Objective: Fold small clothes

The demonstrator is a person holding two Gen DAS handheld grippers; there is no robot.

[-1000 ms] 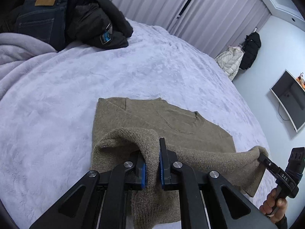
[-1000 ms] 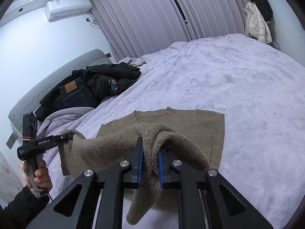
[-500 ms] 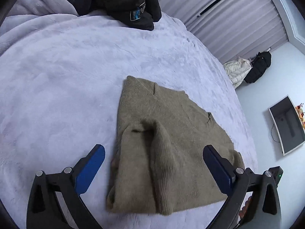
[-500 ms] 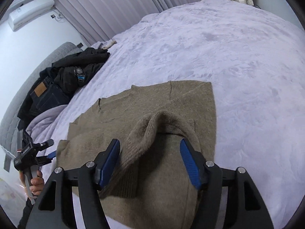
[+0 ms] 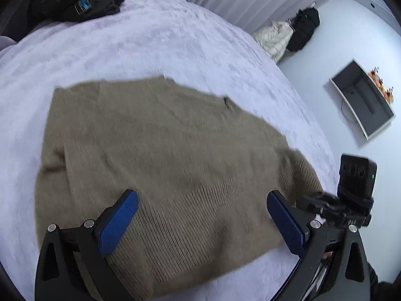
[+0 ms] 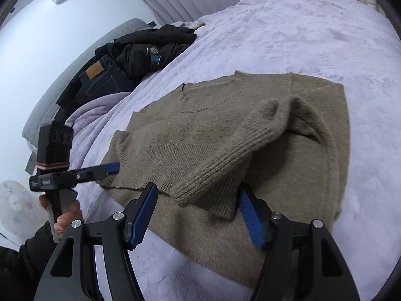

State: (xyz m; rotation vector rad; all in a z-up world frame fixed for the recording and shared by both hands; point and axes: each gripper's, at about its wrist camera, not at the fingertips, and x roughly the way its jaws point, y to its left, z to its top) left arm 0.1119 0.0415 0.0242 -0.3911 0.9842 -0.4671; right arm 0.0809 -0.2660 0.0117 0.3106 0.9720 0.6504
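A tan knitted sweater (image 5: 163, 138) lies folded on the lilac bed cover (image 5: 150, 37). My left gripper (image 5: 201, 195) hangs just above its near ribbed edge, jaws wide and open with nothing pinched. In the right wrist view the sweater (image 6: 213, 125) has one sleeve folded across the body. The sleeve's ribbed cuff (image 6: 200, 175) lies loose between the blue pads of my right gripper (image 6: 198, 188), which is open and not pressing on it. The left gripper (image 6: 110, 168), held by a hand, hovers at the sweater's far left edge.
A pile of dark clothes (image 6: 140, 55) and jeans (image 6: 100, 80) sits by the grey headboard. Jackets (image 5: 288, 35) hang on the wall beyond the bed, near a wall screen (image 5: 361, 100). A plastic bag (image 6: 15, 205) sits beside the bed at the left.
Both grippers were shut on raised folds of the sweater a second ago. They have opened and let go, and the sweater now lies on the bed with both grippers lower.
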